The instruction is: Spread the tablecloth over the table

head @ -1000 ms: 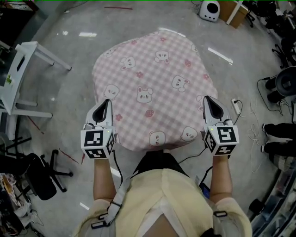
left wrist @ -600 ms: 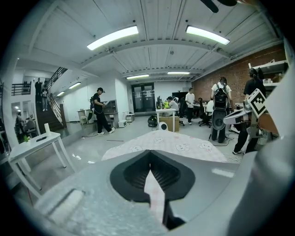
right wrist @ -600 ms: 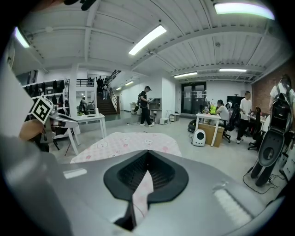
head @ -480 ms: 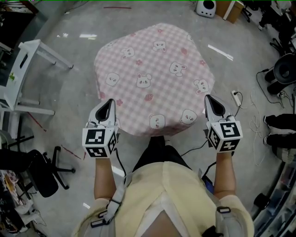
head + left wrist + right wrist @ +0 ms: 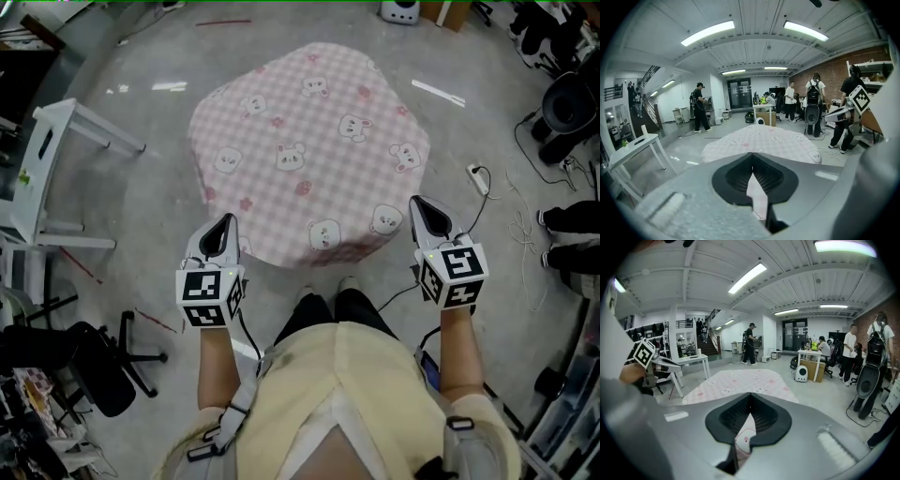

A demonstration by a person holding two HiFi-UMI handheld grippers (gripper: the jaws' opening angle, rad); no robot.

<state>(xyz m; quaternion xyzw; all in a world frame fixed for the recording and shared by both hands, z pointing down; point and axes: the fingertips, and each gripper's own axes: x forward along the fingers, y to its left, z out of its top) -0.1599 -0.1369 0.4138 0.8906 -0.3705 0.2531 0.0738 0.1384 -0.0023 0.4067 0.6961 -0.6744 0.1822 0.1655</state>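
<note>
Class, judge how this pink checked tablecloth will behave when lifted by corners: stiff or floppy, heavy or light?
Probably floppy: the tablecloth curves unevenly between the left gripper and right gripper. Likely thin, light: a fold fits between shut fingers.

**Around the work area: furniture, cables, people**

A white table [image 5: 36,192] stands on the grey floor [image 5: 141,234] at the left. A black office chair [image 5: 86,364] is below it, nearer to me. At the right, a white power strip [image 5: 477,179] lies on the floor with its cable, near a black round device [image 5: 567,103]. A small white rounded device [image 5: 400,11] sits at the far side, beside a cardboard box [image 5: 813,367]. Several people [image 5: 699,107] stand at the back, under long lit ceiling lamps [image 5: 708,33].
</note>
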